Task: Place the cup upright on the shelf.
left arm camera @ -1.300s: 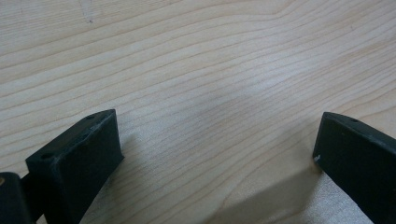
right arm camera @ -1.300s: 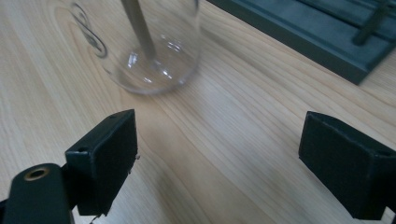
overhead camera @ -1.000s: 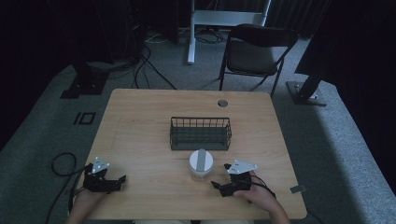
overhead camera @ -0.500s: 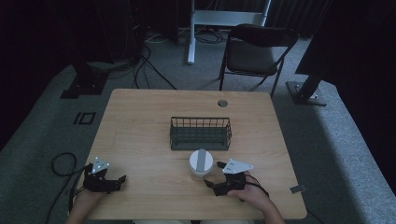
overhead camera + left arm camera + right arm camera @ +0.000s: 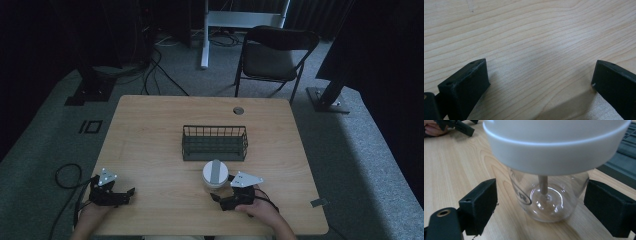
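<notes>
The right gripper (image 5: 541, 205) has its two black fingers (image 5: 480, 205) spread wide, one on each side of a clear glass jar (image 5: 549, 200), and neither pad touches the glass; a gap of bare wood shows on both sides. The jar stands upright on the tabletop (image 5: 454, 170) and carries a broad white lid (image 5: 556, 147) that overhangs its wall. Inside it a thin tan stem runs down from the lid to the bottom of the glass, and part of a dark printed oval shows on its side. From the high view the same jar (image 5: 215, 174) sits just in front of a dark wire basket (image 5: 214, 143), near but apart from it, with a grey strip across its lid, and the right gripper (image 5: 223, 196) lies just beside it at the near edge, held by the person's right hand (image 5: 260, 212).

The left gripper (image 5: 540, 82) also stands released: its fingers (image 5: 466, 86) are far apart with nothing but pale wood grain between them. In the high view it (image 5: 125, 194) rests low on the near left of the tabletop (image 5: 150, 135), well apart from the jar and basket, in the person's left hand (image 5: 92, 212). Beyond the table stands a dark folding chair (image 5: 272, 55) on grey carpet.
</notes>
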`<state>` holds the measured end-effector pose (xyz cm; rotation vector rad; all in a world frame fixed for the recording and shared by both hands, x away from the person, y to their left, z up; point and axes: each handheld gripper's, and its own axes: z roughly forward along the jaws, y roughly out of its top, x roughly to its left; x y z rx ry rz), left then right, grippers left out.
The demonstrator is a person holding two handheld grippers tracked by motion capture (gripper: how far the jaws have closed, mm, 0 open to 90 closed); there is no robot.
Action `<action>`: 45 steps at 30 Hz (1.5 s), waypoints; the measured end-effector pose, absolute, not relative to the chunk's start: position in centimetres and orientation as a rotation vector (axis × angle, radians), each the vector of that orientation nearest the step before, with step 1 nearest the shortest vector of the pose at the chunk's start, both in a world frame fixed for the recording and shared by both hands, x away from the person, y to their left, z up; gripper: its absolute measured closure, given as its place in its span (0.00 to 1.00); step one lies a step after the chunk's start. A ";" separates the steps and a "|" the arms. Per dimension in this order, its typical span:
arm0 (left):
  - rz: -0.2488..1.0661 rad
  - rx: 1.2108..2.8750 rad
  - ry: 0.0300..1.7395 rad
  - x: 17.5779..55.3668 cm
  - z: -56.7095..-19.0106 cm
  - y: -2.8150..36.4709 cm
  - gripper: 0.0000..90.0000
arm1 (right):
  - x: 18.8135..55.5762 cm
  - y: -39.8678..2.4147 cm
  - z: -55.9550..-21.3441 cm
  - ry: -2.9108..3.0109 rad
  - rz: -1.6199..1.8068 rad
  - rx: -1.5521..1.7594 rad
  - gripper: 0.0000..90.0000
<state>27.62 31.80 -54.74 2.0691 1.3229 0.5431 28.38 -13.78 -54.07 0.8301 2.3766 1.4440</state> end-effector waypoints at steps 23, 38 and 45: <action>0.543 2.069 1.323 27.6 -54.7 31.8 0.01 | 28.6 -11.6 -54.5 2.157 1.538 1.028 0.13; 0.543 2.069 1.323 27.6 -54.7 31.8 0.01 | 28.2 -10.5 -54.2 2.104 1.464 1.008 0.19; 0.543 2.069 1.323 27.6 -54.7 31.8 0.01 | 28.3 -10.7 -53.9 2.096 1.475 1.023 0.20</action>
